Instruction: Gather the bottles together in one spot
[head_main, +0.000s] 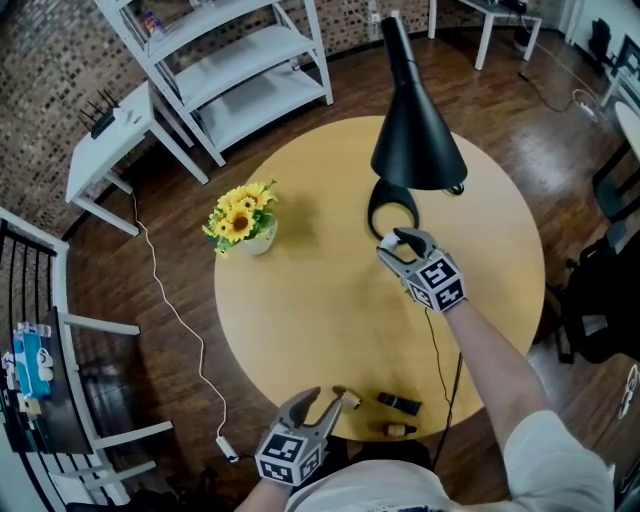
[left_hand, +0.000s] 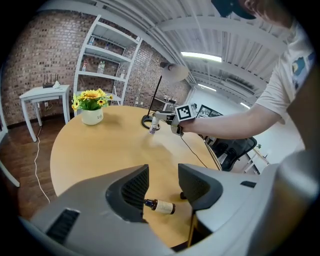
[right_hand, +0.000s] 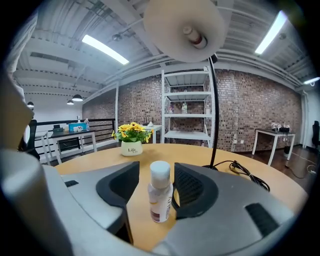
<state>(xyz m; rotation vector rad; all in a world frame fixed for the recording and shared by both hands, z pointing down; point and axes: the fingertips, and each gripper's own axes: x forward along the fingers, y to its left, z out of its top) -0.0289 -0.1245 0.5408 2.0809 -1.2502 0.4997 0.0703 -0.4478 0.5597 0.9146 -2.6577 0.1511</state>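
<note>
A clear bottle with a white cap (right_hand: 160, 197) stands upright on the round wooden table (head_main: 320, 300) beside the lamp base. My right gripper (right_hand: 155, 181) is open around it, with a gap on the left side; the head view shows that gripper (head_main: 394, 245) at the bottle (head_main: 386, 241). At the table's near edge my left gripper (head_main: 322, 404) is open. A small tan-labelled bottle (left_hand: 160, 206) lies on its side just beyond its jaws (left_hand: 162, 184). A dark bottle (head_main: 400, 403) and a brown one (head_main: 398, 430) lie close by.
A black lamp (head_main: 415, 120) stands over the far right of the table, its cord (head_main: 438, 360) running toward the near edge. A pot of yellow flowers (head_main: 245, 222) sits at the left. White shelving (head_main: 240, 60) and a small side table (head_main: 105, 140) stand beyond.
</note>
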